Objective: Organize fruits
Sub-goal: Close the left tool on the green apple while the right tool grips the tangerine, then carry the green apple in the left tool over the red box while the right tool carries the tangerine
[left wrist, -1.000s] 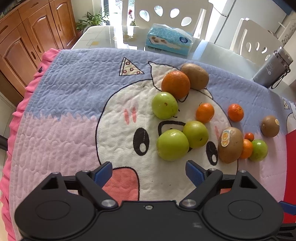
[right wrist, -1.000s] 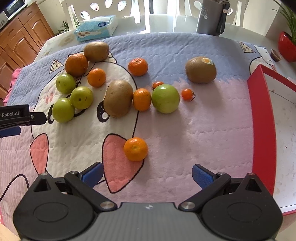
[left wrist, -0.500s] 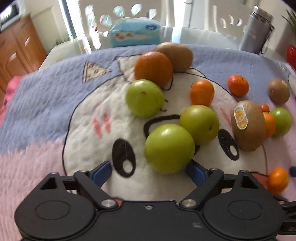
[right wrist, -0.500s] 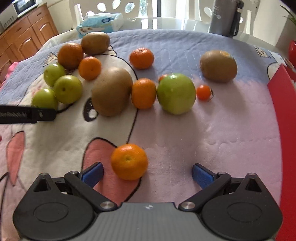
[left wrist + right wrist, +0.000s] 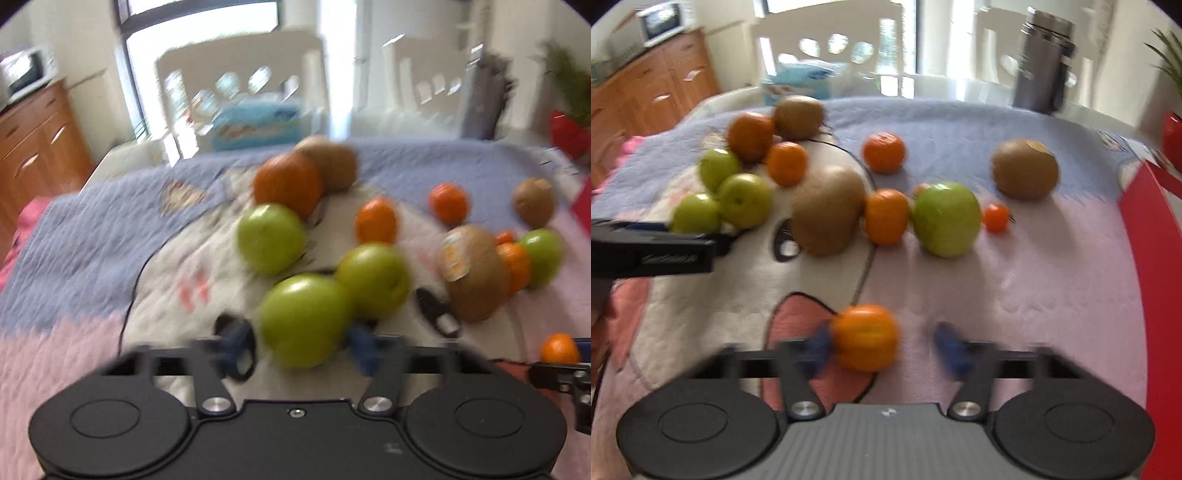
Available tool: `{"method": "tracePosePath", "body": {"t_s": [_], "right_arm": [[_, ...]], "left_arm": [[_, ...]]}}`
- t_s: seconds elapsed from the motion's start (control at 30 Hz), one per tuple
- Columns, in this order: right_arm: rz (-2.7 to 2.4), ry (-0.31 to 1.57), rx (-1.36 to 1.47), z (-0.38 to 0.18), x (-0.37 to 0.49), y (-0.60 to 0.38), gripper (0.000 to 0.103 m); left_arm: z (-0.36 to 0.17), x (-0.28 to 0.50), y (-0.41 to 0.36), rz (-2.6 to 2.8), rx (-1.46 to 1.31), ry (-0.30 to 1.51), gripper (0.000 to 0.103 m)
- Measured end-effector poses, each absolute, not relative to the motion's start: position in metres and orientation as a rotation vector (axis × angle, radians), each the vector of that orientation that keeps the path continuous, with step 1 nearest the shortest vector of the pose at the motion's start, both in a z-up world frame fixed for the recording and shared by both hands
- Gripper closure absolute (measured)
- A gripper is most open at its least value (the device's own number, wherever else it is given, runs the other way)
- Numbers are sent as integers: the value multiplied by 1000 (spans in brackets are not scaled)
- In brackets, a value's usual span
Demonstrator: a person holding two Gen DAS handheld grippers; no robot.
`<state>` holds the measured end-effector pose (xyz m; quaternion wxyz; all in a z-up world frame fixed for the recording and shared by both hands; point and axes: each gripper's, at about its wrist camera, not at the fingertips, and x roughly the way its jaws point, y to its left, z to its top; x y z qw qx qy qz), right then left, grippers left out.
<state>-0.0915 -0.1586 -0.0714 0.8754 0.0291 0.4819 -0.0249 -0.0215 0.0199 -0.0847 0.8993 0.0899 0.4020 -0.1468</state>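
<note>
Both views are motion-blurred. Green apples, oranges, mandarins and kiwis lie on a cartoon quilt [image 5: 74, 236]. My left gripper [image 5: 299, 343] has its blue pads on both sides of the nearest green apple [image 5: 304, 319]; the pads look close to it, contact is unclear. A second apple [image 5: 373, 280] touches it behind. My right gripper [image 5: 882, 349] straddles a mandarin [image 5: 866, 336]; the left pad is at the fruit, the right pad stands apart from it. The left gripper also shows in the right wrist view [image 5: 653, 251].
A red tray [image 5: 1156, 251] lies at the quilt's right edge. A big kiwi with a sticker [image 5: 472, 273], a lone kiwi [image 5: 1025, 170] and a green apple [image 5: 947, 219] sit mid-quilt. A tissue box [image 5: 258, 125] and steel flask [image 5: 1043, 62] stand behind.
Both grippers have moved forward and down. The nearest green apple now sits between the left pads and the mandarin between the right pads. Both jaws have narrowed.
</note>
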Motion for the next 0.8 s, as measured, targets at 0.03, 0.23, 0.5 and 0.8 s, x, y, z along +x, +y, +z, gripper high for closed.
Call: {"method": "tracePosePath", "body": {"t_s": [0.03,0.23,0.5,0.8], "right_arm": [[-38,1006,66,-69,-92,-161,66],[29,966,119,-54,-99,-177,66],[23,899,174,-18,-101,-220,66],[-41,783,246,27,-108,-310,66]], "left_arm": [[-84,-21,19,-314,192,831,44],[-66,-31,21,-291,122,812,44],[-17,-40,-17,-270,91,786,44],[40,-37,-127,-462,116,703,44]]}}
